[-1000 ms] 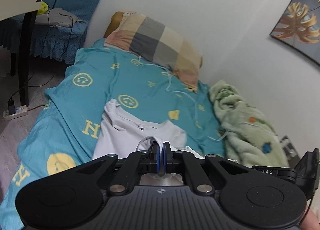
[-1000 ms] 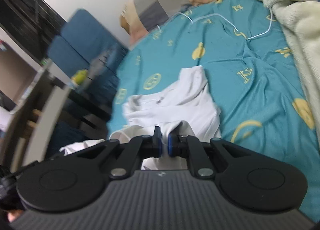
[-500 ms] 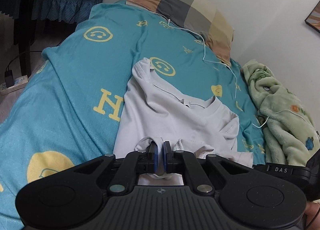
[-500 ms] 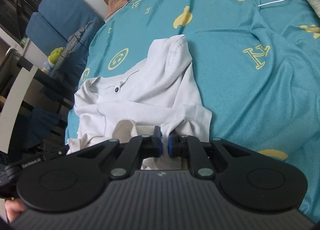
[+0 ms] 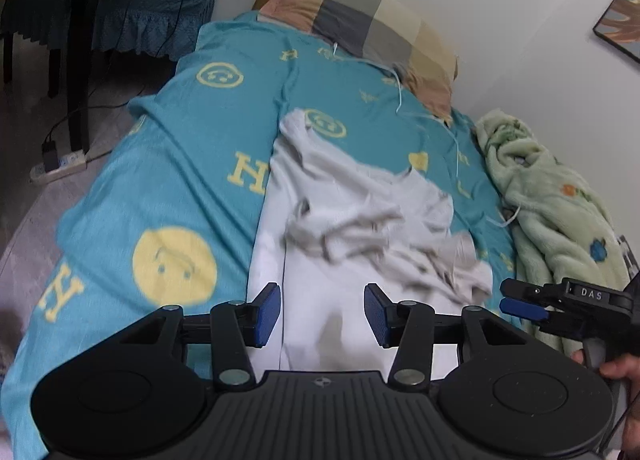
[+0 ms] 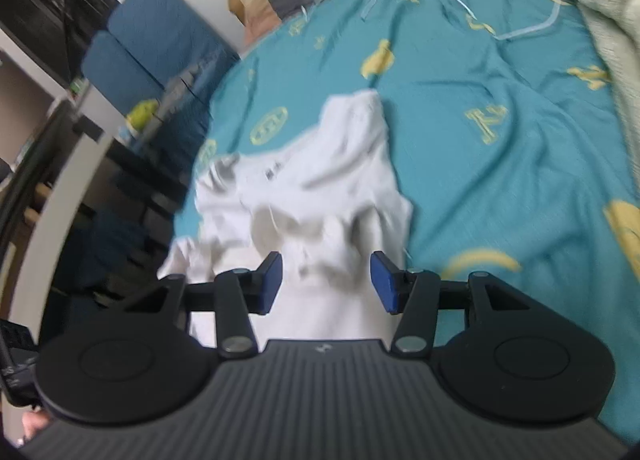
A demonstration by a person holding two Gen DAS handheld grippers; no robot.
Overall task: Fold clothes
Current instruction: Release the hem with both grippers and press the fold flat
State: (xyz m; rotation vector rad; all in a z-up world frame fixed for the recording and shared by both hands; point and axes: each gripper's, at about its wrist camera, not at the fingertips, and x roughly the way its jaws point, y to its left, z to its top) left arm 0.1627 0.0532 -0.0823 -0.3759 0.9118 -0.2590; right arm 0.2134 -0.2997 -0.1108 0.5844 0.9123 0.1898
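A white T-shirt (image 5: 360,216) lies rumpled and doubled over on the teal bed sheet (image 5: 168,164). My left gripper (image 5: 322,314) hovers over its near edge, jaws opening, blue pads apart and pressing on nothing. In the right wrist view the same shirt (image 6: 320,188) lies blurred below my right gripper (image 6: 326,284), whose jaws are opening too, with cloth under the gap but free of the pads. The right gripper (image 5: 524,300) also shows at the right edge of the left wrist view.
A checked pillow (image 5: 372,24) lies at the head of the bed. A green fleece blanket (image 5: 552,196) is bunched along the wall. A white cable (image 5: 424,120) trails across the sheet. A blue-covered chair (image 5: 120,8) and a power strip (image 5: 60,168) stand beyond the left bed edge.
Both grippers were shut on the shirt's edge and carried it down and forward. Now both have opened and the shirt has dropped folded onto the sheet.
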